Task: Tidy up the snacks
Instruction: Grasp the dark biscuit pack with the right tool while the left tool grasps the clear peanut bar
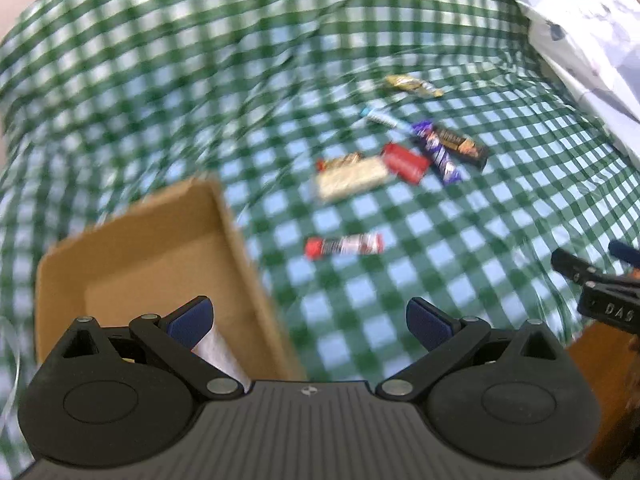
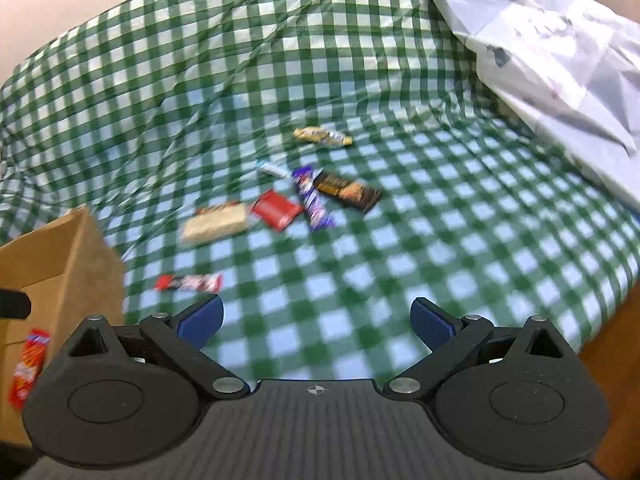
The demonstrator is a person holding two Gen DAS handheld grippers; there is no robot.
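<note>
Several wrapped snacks lie on the green checked cloth: a red-and-white bar, a beige bar, a red packet, a purple bar, a dark brown bar and a gold one. An open cardboard box stands at the left with a white packet inside. My left gripper is open and empty, over the box's right wall. My right gripper is open and empty above the cloth, short of the red-and-white bar. The right gripper also shows in the left wrist view.
A crumpled white plastic bag lies at the far right. The box shows at the left of the right wrist view, with a red packet by its near side. The cloth's front right edge drops to a wooden surface.
</note>
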